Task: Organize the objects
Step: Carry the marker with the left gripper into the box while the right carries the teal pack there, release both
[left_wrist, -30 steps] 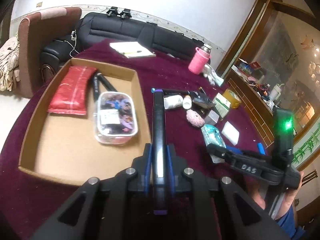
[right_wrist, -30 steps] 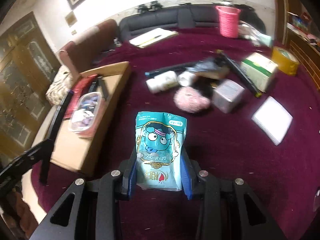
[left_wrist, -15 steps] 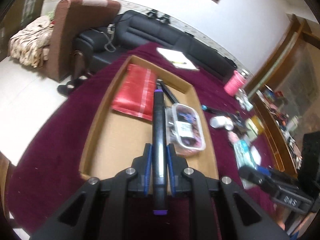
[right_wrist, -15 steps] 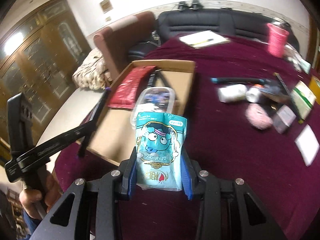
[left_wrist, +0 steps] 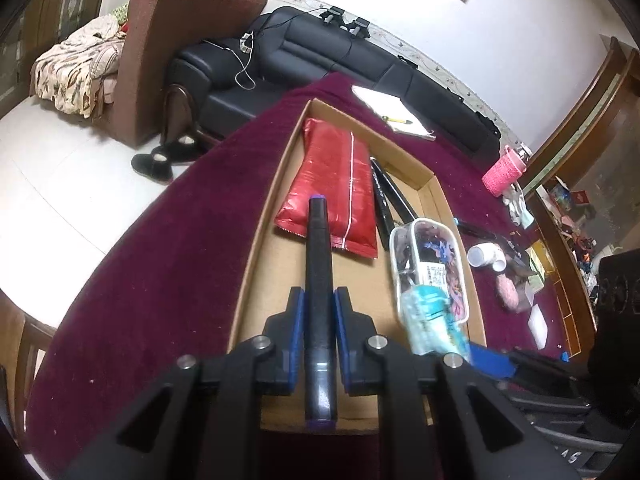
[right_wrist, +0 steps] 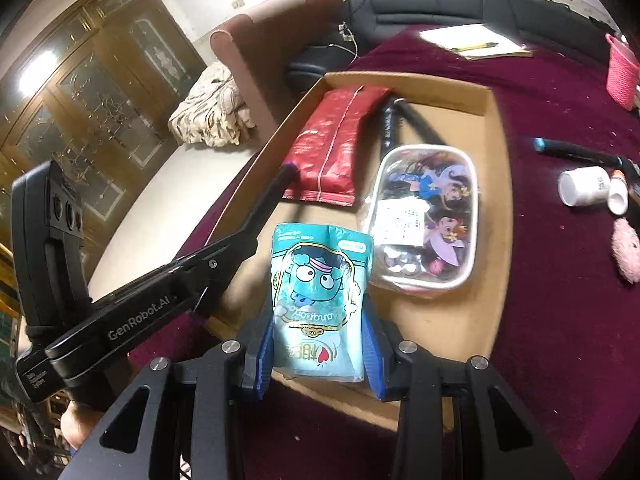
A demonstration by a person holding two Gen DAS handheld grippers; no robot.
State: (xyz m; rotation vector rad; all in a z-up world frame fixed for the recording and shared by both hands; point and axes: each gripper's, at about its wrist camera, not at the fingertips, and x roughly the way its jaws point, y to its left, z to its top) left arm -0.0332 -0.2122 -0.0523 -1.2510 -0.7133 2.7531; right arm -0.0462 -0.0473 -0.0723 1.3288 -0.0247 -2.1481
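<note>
A: Left claw is clamped tight on a black marker, purple tip pointing ahead, hanging over the near end of the cardboard tray!

B: And the right claw pinches a teal snack pouch between its blue pads, also above the tray's near edge.

A: Just beyond the marker tip lies a red packet on the tray floor; black pens lie beside it.

B: Ahead and right of the pouch, a clear cartoon case lies flat. Past the tray's right wall, a white bottle and pink puff lie on the maroon tabletop.
</note>
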